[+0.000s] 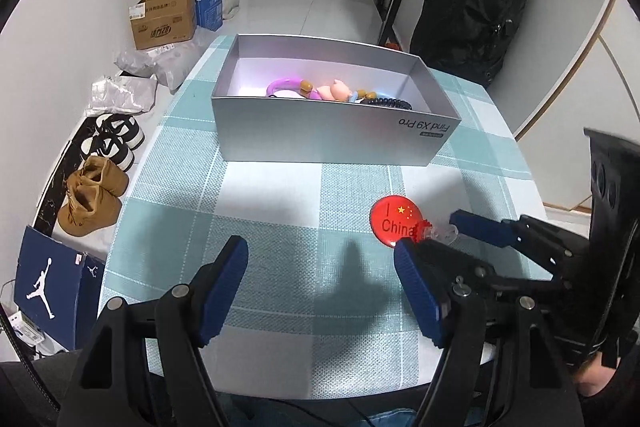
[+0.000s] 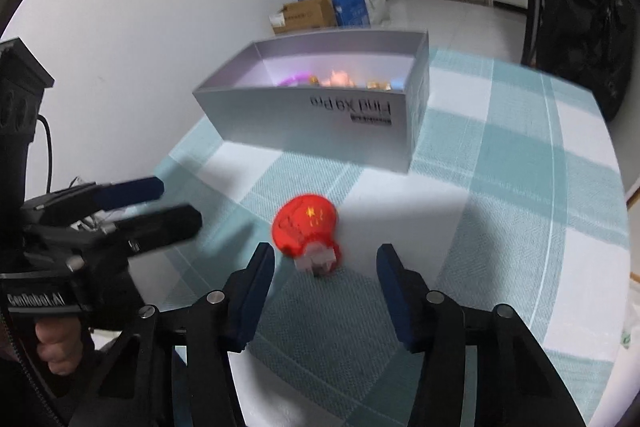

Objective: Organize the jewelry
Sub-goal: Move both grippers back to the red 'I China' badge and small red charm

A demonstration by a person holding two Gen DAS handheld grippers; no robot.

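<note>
A red round "I China" badge (image 1: 394, 221) with a small clear-and-red clip lies on the checked tablecloth (image 1: 280, 195); it also shows in the right wrist view (image 2: 306, 223). A silver open box (image 1: 332, 131) behind it holds a purple ring, a pink pig figure (image 1: 338, 91) and beads. My left gripper (image 1: 320, 263) is open and empty above the cloth, left of the badge. My right gripper (image 2: 326, 267) is open, its fingers on either side of the badge's clip end, not closed on it.
The table's left edge drops to a floor with brown boots (image 1: 90, 201), sneakers, shoe boxes and cardboard boxes (image 1: 162, 17). A black backpack (image 1: 476, 11) stands behind the table at the right. The silver box also shows in the right wrist view (image 2: 320, 115).
</note>
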